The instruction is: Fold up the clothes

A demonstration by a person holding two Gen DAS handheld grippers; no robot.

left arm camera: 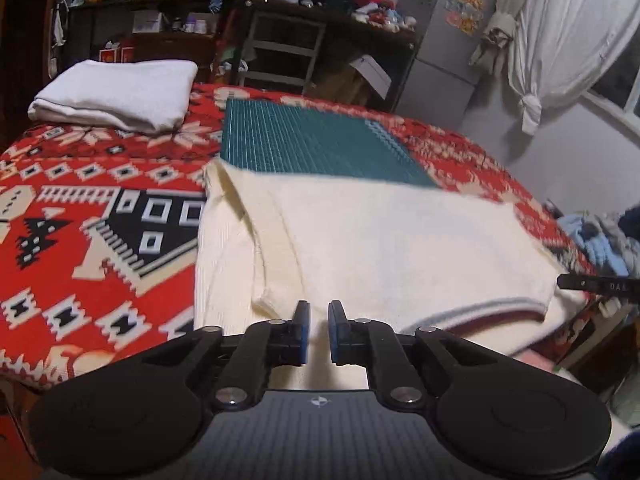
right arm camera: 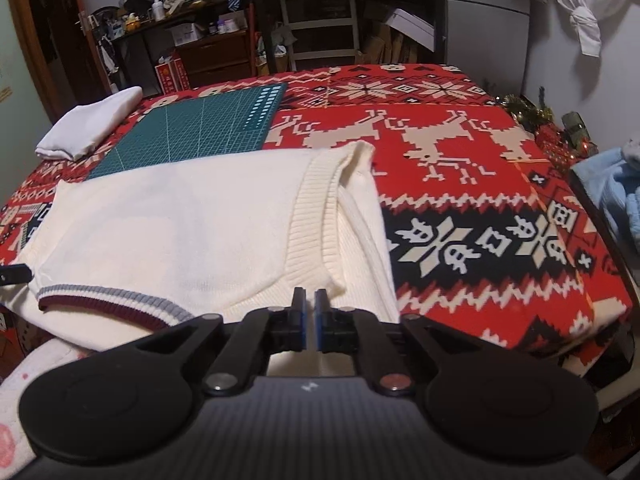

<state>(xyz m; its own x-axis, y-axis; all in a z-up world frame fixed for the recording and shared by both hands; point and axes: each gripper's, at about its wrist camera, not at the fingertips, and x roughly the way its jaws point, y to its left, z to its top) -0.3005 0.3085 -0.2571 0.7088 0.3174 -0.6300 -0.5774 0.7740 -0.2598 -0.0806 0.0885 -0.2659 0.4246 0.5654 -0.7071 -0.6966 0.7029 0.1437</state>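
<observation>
In the left wrist view, one cream sweater (left arm camera: pixel 380 240) lies partly folded on the near part of a table covered by a red patterned blanket (left arm camera: pixel 100 208). Its hem, edged with one grey and one maroon stripe (left arm camera: pixel 480 306), faces the right edge of this picture. One green cutting mat (left arm camera: pixel 304 140) lies just beyond the sweater, partly under it. One folded white cloth (left arm camera: pixel 116 94) sits at the far left corner. The left gripper (left arm camera: pixel 319 308) hovers over the sweater's near edge, its two jaws nearly together with a narrow gap and nothing pinched between them. One black fingertip of the other tool (left arm camera: pixel 592 284) pokes in at the right.

In the right wrist view, the same sweater (right arm camera: pixel 180 220) shows one ribbed band (right arm camera: pixel 316 216) running toward the camera. The right gripper (right arm camera: pixel 309 300) sits just above the near end of that band, its jaws almost closed, no fabric visibly caught. Three cream reindeer figures (right arm camera: pixel 436 140) cross the blanket beyond.
</observation>
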